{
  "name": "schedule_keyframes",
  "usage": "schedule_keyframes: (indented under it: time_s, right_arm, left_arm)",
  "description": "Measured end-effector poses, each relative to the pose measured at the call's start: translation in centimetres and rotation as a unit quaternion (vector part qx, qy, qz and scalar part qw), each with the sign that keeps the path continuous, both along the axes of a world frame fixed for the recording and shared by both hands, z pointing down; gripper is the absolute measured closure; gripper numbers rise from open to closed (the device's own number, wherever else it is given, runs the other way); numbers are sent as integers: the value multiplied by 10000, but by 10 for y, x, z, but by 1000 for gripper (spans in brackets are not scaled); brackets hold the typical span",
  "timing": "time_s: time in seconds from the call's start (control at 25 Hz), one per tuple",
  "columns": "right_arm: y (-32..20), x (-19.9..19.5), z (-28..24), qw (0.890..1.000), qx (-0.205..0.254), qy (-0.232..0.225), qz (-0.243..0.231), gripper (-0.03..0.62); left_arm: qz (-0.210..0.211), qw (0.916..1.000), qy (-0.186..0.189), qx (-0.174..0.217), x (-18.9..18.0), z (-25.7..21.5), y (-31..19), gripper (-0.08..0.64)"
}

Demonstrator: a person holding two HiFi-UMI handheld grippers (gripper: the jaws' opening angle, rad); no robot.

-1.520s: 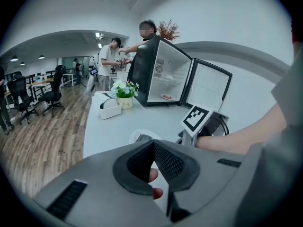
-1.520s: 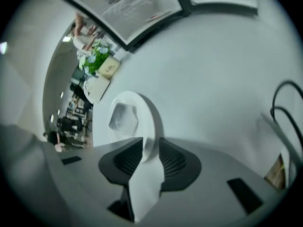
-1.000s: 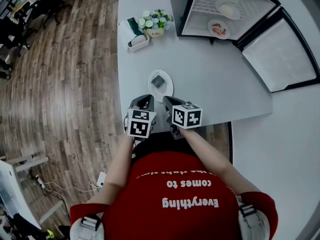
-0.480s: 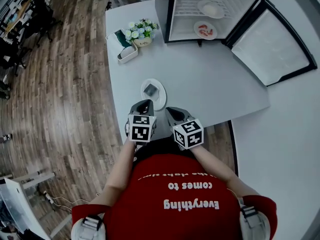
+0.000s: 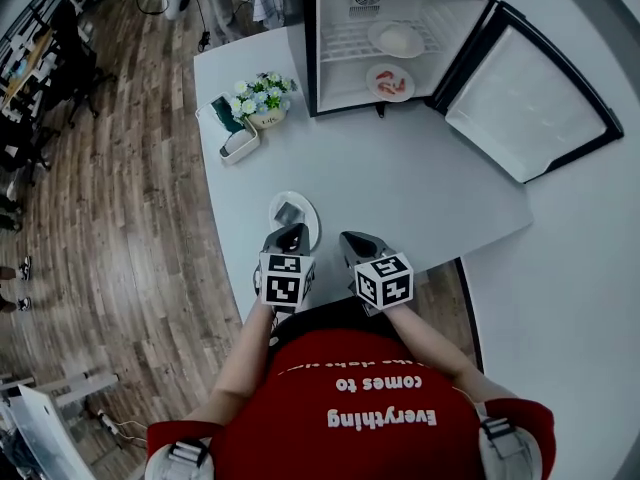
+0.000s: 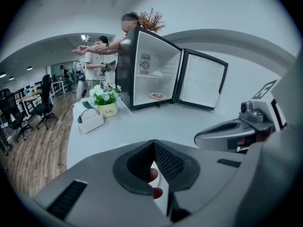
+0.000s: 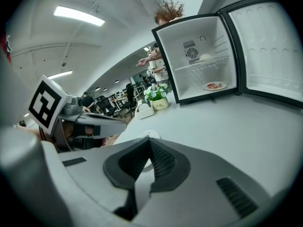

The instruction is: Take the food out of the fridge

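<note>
The small black fridge stands open at the table's far side, its door swung out to the right. On its upper shelf is a plate of white food, and below it a plate of red food. Both plates also show in the right gripper view, the white food above the red food. My left gripper and right gripper hover side by side over the table's near edge, far from the fridge. Both are shut with nothing in them. My left gripper points toward the fridge.
A white plate with a small grey thing lies just beyond my left gripper. A flower pot and a white box sit at the table's far left. People stand behind the fridge. Wooden floor lies to the left.
Both grippers have drifted a little along the table's near edge and stay shut. The head view has swung, so the whole open fridge now shows.
</note>
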State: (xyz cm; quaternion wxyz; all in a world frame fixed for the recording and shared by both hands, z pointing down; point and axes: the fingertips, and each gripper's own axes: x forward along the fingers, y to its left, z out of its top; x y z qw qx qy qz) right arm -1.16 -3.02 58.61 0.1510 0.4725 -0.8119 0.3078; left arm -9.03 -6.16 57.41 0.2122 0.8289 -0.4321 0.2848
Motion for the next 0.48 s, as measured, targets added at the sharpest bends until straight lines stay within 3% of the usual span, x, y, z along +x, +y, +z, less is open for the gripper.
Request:
schedule_keyframes:
  time_s: [0.48]
  right_arm:
    - [-78,90,-41,9983,342,-297,369,578]
  left_arm:
    - [-92,9998,110,112,53,-27,-40,561]
